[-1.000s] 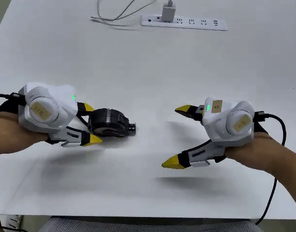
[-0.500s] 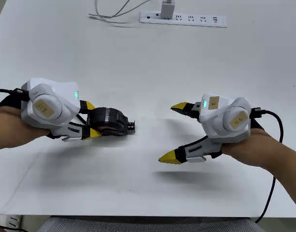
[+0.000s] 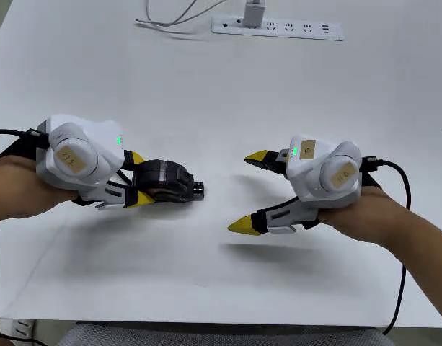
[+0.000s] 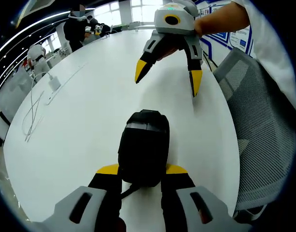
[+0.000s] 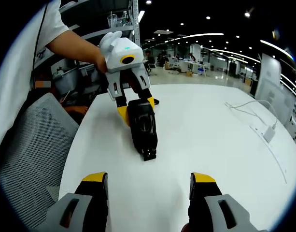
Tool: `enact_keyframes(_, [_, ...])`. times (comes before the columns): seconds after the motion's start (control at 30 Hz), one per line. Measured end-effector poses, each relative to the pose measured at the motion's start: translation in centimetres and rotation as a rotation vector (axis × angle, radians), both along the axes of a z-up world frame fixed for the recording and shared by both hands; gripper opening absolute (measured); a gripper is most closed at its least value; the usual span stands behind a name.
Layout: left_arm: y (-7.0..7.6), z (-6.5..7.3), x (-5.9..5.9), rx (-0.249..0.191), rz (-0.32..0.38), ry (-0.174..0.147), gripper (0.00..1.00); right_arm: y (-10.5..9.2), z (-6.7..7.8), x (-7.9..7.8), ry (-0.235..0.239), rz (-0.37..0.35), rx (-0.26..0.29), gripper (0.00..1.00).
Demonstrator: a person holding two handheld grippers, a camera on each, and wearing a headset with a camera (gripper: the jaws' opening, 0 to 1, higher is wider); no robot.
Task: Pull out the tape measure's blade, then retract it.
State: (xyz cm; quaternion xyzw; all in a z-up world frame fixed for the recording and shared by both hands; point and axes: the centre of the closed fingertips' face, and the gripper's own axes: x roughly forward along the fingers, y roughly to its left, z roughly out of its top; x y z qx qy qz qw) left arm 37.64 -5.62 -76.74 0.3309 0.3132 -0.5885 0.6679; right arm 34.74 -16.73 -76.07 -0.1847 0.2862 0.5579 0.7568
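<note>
Left of centre in the head view, we see the black tape measure lying on its side on the white worktop, with the end hook sitting at the mouth of the case and pointing toward frame right. No length of blade shows outside the case. In the left gripper view the tape measure fills the lower middle. In the right gripper view it lies just above centre, with the end hook at its near end.

We hold the case in the left gripper, whose 2 yellow-tipped jaws are clamped on its sides. The left gripper view shows the left gripper with 1 jaw pressed to each flank of the case. The right gripper view shows it in the upper left, reaching down onto the case.

Well apart from the tape measure, in the right half of the head view, we hold the right gripper with its jaws spread wide and nothing between them. Its tips point toward the end hook. The same gripper shows at the top of the left gripper view and at the bottom of its own view.

At the top edge of the head view, a white power strip lies on the worktop with a charger plugged in and cables trailing to the left. A grey mesh chair stands beside the worktop.
</note>
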Motion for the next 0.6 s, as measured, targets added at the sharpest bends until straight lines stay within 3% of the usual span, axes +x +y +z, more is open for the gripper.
enact_keyframes(0.6, [0.1, -0.1, 0.0, 0.010, 0.005, 0.005, 0.26, 3.2, -1.4, 1.2, -0.026, 0.065, 0.016, 0.47])
